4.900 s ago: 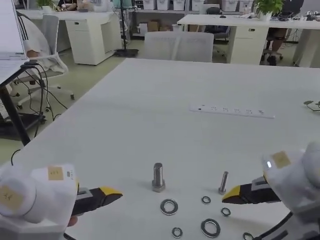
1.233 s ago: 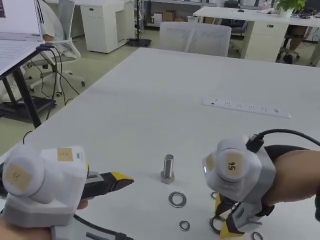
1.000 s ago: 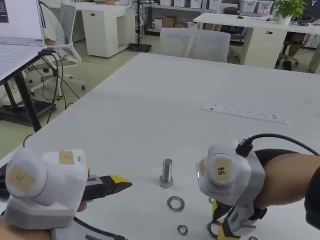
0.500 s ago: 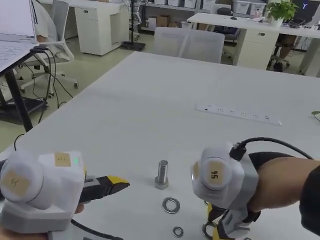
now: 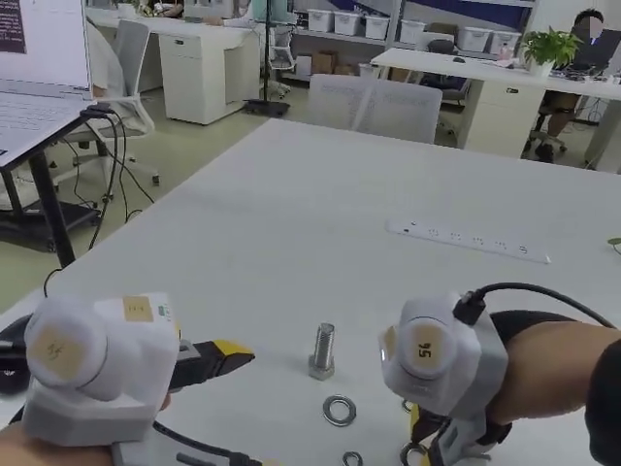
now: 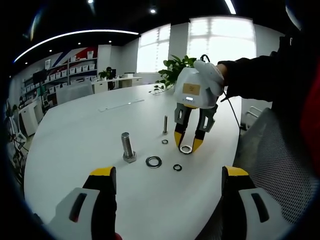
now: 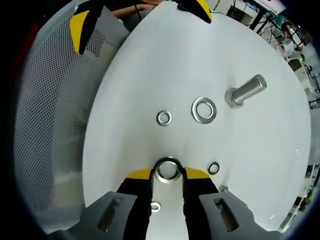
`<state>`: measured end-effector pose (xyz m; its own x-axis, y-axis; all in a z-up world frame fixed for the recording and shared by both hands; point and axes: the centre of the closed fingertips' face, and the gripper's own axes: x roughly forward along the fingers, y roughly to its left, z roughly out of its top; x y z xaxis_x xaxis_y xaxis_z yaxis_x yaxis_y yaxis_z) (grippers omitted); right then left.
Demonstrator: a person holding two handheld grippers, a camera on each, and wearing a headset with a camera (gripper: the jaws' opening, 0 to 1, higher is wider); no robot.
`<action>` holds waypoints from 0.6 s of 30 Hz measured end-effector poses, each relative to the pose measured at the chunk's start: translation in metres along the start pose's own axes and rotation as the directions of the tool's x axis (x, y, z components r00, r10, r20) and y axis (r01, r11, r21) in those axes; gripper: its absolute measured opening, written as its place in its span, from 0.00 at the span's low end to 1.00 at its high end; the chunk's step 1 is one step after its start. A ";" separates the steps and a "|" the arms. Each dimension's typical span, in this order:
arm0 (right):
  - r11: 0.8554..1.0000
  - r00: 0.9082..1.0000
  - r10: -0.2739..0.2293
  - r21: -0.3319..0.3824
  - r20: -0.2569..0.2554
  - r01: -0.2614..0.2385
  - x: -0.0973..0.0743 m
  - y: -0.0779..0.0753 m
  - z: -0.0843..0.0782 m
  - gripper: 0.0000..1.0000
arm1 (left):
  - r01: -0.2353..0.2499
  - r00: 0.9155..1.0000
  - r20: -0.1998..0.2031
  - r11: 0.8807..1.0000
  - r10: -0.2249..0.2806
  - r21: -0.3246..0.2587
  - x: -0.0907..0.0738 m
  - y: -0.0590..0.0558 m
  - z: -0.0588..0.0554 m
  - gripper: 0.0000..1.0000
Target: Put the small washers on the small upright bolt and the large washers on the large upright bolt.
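Your right gripper [image 7: 168,176] is clenched on a large washer [image 7: 168,160]. The large bolt [image 7: 245,91] stands at its 1 o'clock, and the table [image 7: 150,60] edge is close at 9 o'clock. Your left gripper [image 6: 168,175] gapes, holding nothing, well apart from the bolt.

The table [image 5: 291,214] is plain white. Large bolt [image 5: 322,350] and large washer [image 7: 168,169] are silvery grey. Left gripper [image 6: 168,172] and right gripper [image 7: 167,174]: white bodies, black jaws, yellow tips.

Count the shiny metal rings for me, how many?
5 washers: a large washer in the right hand-held gripper, another large washer beside the big bolt, three small washers nearby; more may be hidden.
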<state>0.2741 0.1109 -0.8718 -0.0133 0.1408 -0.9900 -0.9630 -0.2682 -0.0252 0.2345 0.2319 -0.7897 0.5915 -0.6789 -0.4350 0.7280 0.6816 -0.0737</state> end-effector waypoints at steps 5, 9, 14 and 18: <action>1.000 1.000 -0.010 0.030 0.027 0.009 -0.010 -0.004 -0.001 0.23 | -0.024 1.000 0.012 1.000 0.024 -0.008 -0.002 0.005 0.001 0.86; 0.999 0.999 -0.008 0.033 0.049 0.006 -0.016 -0.004 0.003 0.23 | -0.036 0.999 0.016 0.999 0.036 -0.010 -0.002 0.008 0.001 0.86; 1.000 0.996 -0.010 0.029 0.084 0.007 -0.023 -0.009 0.014 0.23 | -0.043 0.999 0.025 0.999 0.043 -0.018 -0.003 0.010 0.002 0.86; 1.000 0.994 -0.014 0.022 0.106 0.012 -0.031 -0.012 0.023 0.23 | -0.052 0.998 0.033 0.998 0.053 -0.023 -0.003 0.012 0.002 0.86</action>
<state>0.2798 0.1315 -0.8376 -0.0281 0.2448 -0.9692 -0.9687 -0.2459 -0.0340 0.2420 0.2416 -0.7869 0.6402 -0.6505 -0.4085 0.6879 0.7222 -0.0719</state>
